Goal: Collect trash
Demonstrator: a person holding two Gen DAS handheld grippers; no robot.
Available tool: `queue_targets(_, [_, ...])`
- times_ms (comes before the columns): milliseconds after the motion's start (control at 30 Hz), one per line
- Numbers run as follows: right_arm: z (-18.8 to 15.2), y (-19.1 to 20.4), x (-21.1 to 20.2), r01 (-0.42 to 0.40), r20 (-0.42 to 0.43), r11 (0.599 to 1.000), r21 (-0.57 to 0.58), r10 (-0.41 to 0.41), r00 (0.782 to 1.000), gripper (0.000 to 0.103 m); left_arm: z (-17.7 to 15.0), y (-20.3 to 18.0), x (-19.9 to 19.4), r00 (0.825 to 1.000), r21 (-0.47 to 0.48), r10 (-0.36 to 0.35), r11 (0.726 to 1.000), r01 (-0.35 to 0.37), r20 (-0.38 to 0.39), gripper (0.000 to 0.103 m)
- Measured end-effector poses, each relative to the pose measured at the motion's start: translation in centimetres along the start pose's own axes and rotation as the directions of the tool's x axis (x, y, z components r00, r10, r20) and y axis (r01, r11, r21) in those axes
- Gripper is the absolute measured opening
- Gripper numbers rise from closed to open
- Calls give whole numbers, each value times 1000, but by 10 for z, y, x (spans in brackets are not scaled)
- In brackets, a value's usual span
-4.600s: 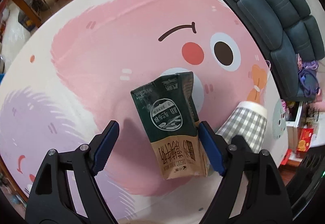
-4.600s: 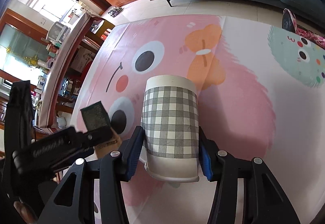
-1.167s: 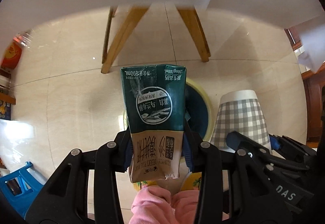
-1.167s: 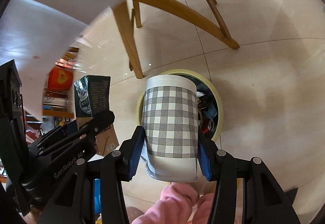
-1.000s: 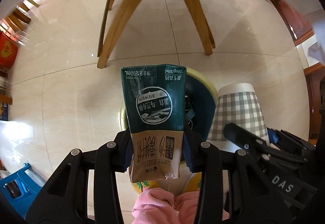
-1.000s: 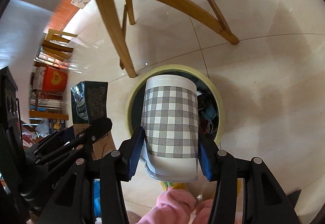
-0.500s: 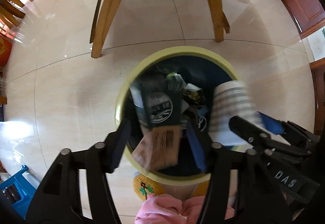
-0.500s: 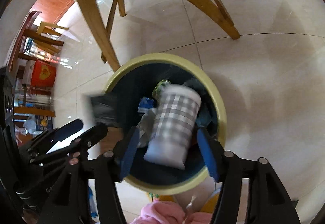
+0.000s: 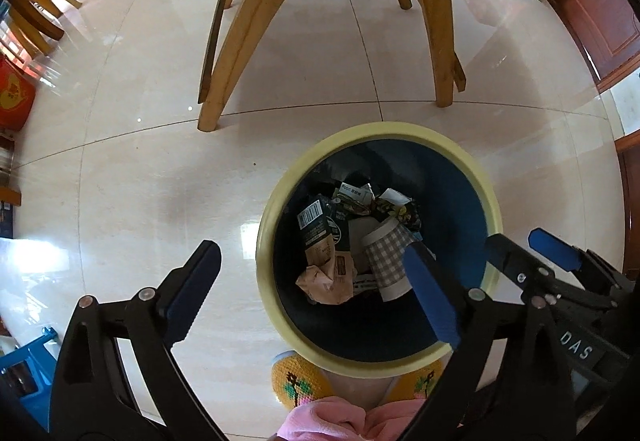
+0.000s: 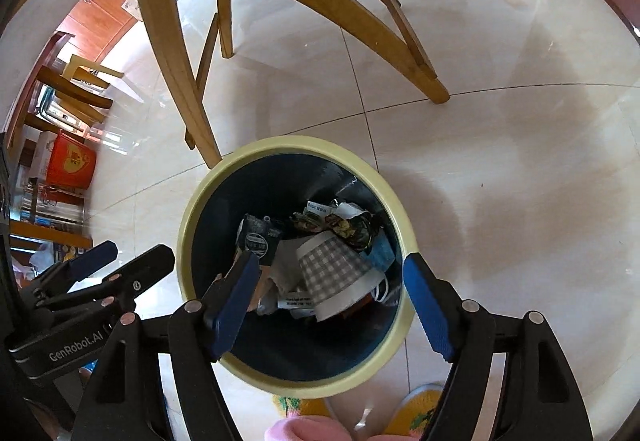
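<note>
Both grippers hang over the bin point(image 9: 276, 209), the left gripper point(image 9: 312, 293) and the right gripper point(image 10: 332, 305) each with fingers spread wide and holding nothing. The carton point(image 9: 318, 229) and the checked cup point(image 10: 334, 269) lie inside the bin among other scraps, touching side by side.

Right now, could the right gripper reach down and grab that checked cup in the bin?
Probably yes: the right gripper hangs open above the bin, and the checked cup lies on top, uncovered.
</note>
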State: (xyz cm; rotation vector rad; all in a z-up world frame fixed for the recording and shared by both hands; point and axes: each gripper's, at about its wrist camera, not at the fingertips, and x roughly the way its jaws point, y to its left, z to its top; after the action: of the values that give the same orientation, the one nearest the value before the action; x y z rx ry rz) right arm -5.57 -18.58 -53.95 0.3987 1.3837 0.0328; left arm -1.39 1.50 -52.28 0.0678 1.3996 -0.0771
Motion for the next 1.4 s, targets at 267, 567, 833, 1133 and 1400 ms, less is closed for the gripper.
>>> queue_targets(267, [2,11,-71,-10,26,1000,26,9,1000,76,3,-6,-65,1000,-10,-16,1000,16,12,91])
queue_targets(567, [22,28,-181,-51,65,998,46,48,997,76,20,-8,-179,998,-47,-35,998,37,54,91])
queue_targets(833, [41,55,-278,-57,98,998,34,53,994,76,40,-6,-278,994,-84,-53,995,61,99,91])
queue_targets(1133, [63,85,-390,-49,159,999,16,46,986,76,62,-10,-386,984,-80,-32,996,47,177,91])
queue_targets(1400, [84,119,-469,-22,249,999,-25,27,968,76,69,-6,-464,965,-94,7,995,18,263,91])
